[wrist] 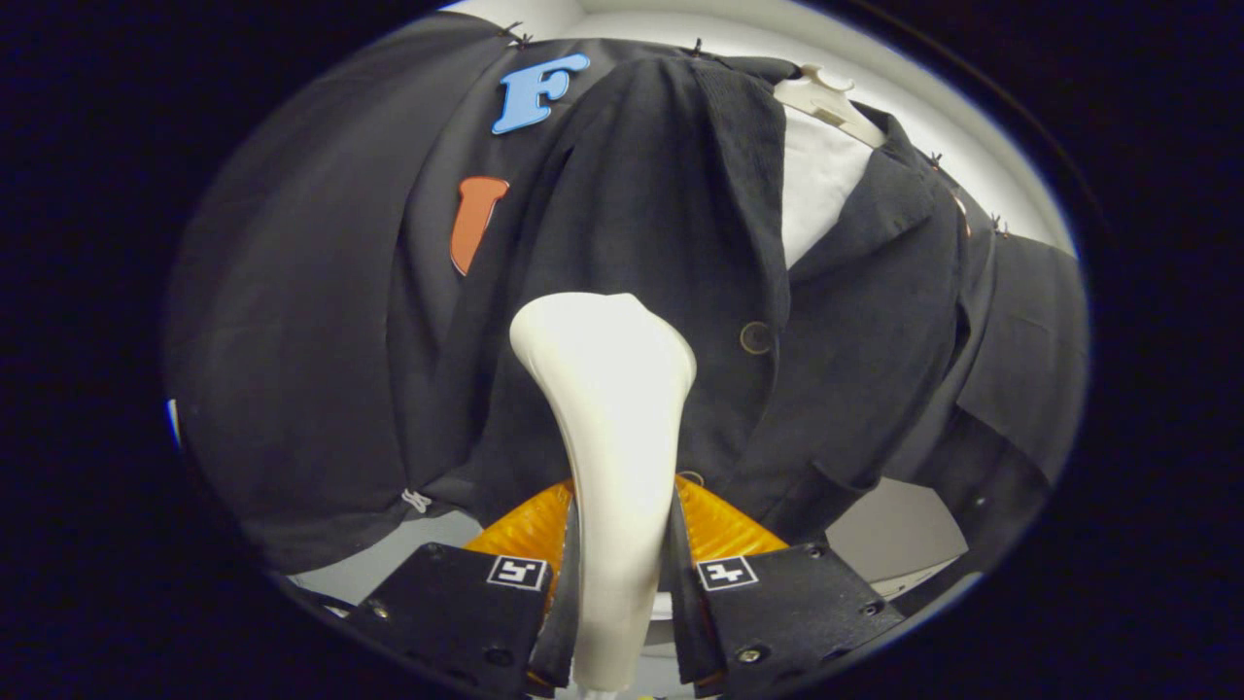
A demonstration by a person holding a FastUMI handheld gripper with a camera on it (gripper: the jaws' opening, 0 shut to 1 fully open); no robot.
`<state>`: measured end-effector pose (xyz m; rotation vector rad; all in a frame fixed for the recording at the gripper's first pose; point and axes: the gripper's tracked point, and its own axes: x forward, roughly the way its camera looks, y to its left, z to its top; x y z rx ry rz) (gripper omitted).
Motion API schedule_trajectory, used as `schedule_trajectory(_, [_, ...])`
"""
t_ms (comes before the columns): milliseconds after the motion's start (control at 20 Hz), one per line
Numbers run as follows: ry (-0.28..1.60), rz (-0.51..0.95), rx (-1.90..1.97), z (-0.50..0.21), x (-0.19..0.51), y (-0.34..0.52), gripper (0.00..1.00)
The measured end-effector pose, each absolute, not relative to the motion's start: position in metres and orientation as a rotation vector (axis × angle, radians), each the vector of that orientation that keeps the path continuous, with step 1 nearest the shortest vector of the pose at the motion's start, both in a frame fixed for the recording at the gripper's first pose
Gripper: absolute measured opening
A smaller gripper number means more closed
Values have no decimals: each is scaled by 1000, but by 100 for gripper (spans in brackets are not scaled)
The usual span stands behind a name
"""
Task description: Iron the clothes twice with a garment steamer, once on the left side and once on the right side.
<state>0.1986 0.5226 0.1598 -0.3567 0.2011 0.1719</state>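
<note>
So your gripper has its jaws clamped on the garment steamer, one finger pressing each side of its narrow neck. The steamer runs straight up between them and widens into a rounded head just ahead of the tips, sitting right against the dark shirt. That shirt hangs on a pale hanger with a white layer showing at the open collar. One button sits just beside the steamer head, toward the placket.
</note>
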Motion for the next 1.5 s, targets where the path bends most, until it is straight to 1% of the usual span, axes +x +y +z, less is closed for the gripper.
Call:
schedule_trajectory(1000, [445, 207, -401, -26, 197, 508, 43])
schedule_trajectory(1300, [490, 228, -372, -43, 195, 501, 43])
schedule_trajectory(1500, [484, 248, -307, -29, 183, 479, 43])
